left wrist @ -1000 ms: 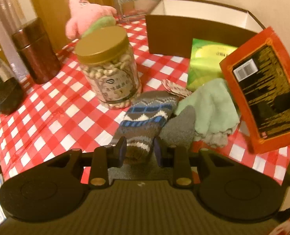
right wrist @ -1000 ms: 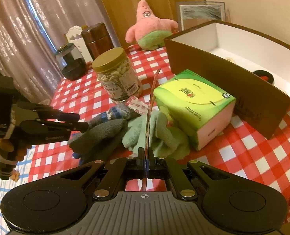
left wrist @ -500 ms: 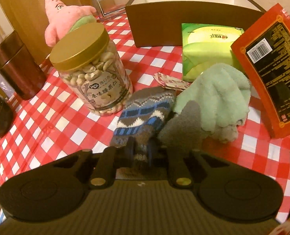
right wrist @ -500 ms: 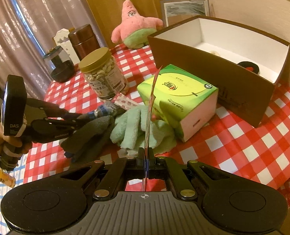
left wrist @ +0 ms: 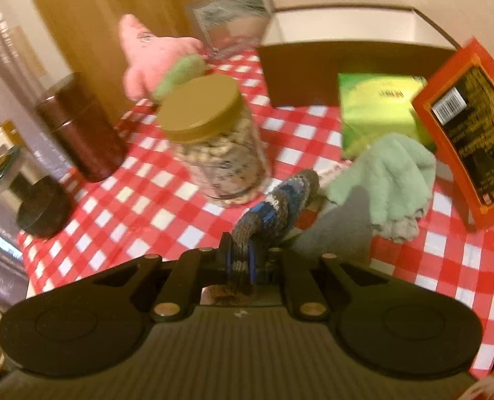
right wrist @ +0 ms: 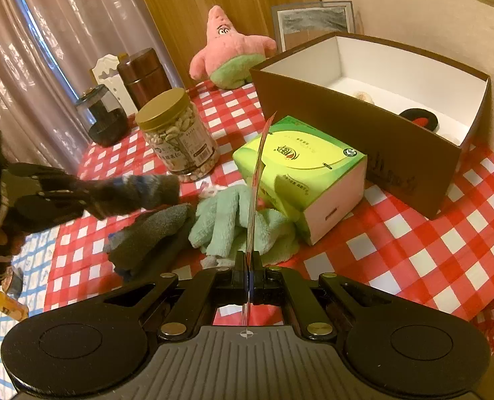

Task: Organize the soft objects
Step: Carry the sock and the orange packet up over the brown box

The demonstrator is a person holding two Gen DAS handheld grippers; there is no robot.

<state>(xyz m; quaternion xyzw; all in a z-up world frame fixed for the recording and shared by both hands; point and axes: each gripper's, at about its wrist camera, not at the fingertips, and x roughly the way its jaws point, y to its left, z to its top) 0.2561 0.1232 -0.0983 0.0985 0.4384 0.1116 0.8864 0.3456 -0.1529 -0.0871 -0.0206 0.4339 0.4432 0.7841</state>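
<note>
Your desk [right wrist: 413, 253], under its red-and-white checked cloth, carries everything here. The biggest thing on it is the brown box [right wrist: 353, 133] with a white inside, standing open at the far right, with a small dark round item on its floor. In front of it sits the green tissue box [right wrist: 300, 163], and behind its left corner the pink star plush [right wrist: 228, 50] sits upright against the wood panel. The jar of nuts [right wrist: 176, 136] with a gold lid stands left of the tissue box, with a dark brown canister [right wrist: 143, 76] further back.

Next come the soft things near you: the mint green towel [right wrist: 226, 220] is bunched against the tissue box, and the grey sock [right wrist: 153, 230] lies just beside it on the cloth.

Your left gripper [left wrist: 240, 260] has its fingers clamped on the cuff of the patterned knit sock [left wrist: 280, 206], which is raised off the desk and sticks out forward in the air, blurred. Your right gripper [right wrist: 248, 266] has its fingers pressed together on the thin red packet [left wrist: 467, 133], held edge-on and upright above the towel.
</note>
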